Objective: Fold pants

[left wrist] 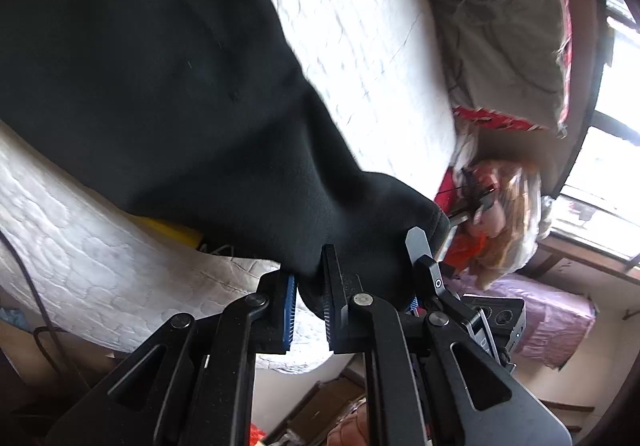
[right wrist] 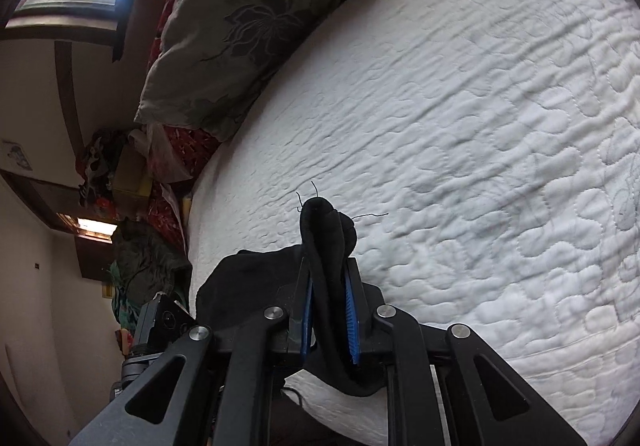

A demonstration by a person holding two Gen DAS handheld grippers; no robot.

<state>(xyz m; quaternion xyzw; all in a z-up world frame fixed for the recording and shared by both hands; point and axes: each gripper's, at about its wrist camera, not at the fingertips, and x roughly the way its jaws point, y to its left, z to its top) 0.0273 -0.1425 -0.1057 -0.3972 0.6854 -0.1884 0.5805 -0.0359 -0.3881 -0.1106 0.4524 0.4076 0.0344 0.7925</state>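
Black pants (left wrist: 160,93) hang lifted over the white quilted mattress (right wrist: 460,125), one end draped back onto it; flat or doubled can't be told. Left gripper (left wrist: 310,288) is clamped narrow on a bunched hem/edge, and right gripper (right wrist: 328,306) pinches another bunched edge w/ loose threads sticking out. Both ends held, so this looks like early/mid fold: cloth raised, no neat crease visible yet. Left to do, prob.: lay flat, bring ends together, smooth. Grey floral pillow (right wrist: 248,17) sits at the mattress edge, well apart.
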